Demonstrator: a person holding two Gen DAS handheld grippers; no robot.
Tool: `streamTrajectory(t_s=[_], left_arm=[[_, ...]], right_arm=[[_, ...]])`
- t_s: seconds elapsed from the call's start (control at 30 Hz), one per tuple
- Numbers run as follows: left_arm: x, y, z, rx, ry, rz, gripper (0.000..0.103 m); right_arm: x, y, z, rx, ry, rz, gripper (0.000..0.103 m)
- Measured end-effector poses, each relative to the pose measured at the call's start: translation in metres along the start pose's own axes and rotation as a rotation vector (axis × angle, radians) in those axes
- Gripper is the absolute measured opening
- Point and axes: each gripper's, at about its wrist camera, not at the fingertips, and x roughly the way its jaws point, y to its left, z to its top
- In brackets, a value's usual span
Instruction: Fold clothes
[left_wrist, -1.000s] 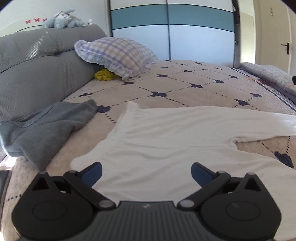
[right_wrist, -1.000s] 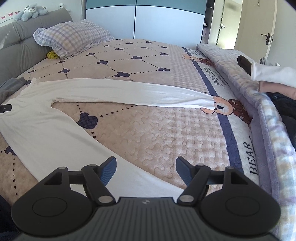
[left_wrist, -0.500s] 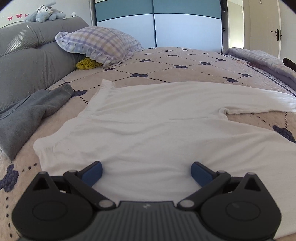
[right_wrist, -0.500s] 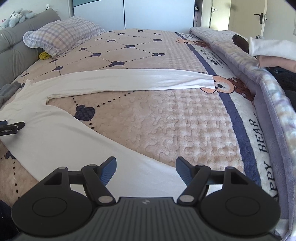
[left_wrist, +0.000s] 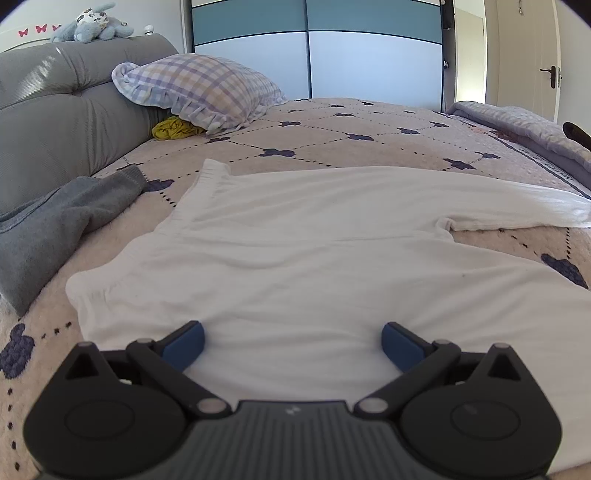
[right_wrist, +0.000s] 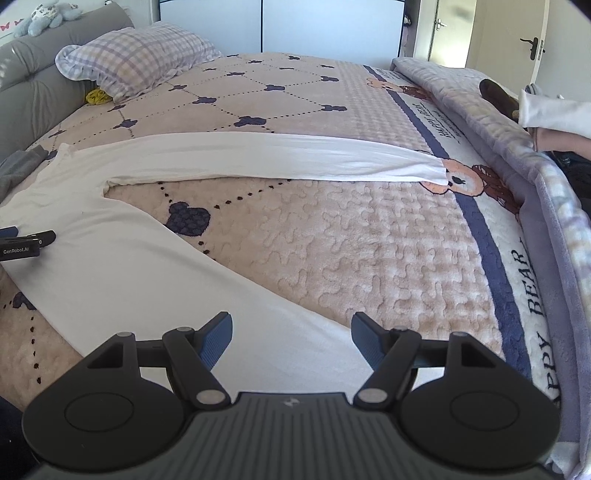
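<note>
Left wrist view: the left gripper (left_wrist: 291, 341), jaws spread and empty, hovers over the white long soft cotton leggings (left_wrist: 314, 258), spread flat on the patterned fleece bed (left_wrist: 369, 129).

Right wrist view: the right gripper (right_wrist: 291, 338), released, hangs above one leg; no fold is made yet, so the whole job remains.

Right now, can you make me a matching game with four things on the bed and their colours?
Things:
1. long trousers
2. crumpled cloth under the pillow
3. sweater by the headboard
4. plush toy on the headboard

Colours:
A. grey
B. light blue
C. white
D. yellow

Pairs: 1-C, 2-D, 3-A, 4-B
</note>
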Motion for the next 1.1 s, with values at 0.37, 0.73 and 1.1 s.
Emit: streamTrajectory(t_s=[0.37, 0.73, 1.1], left_arm=[[-0.002, 0.002, -0.002, -0.015, -0.016, -0.012, 0.103], [-0.004, 0.006, -0.002, -0.033, -0.016, -0.035, 0.103], [-0.002, 0.002, 0.003, -0.001, 0.018, -0.022, 0.103]], right_arm=[[0.006, -0.001, 0.002, 0.017, 0.042, -0.048, 0.074], [0.013, -0.011, 0.001, 0.039, 0.054, -0.076, 0.074], [0.021, -0.016, 0.001, 0.051, 0.053, -0.073, 0.074]])
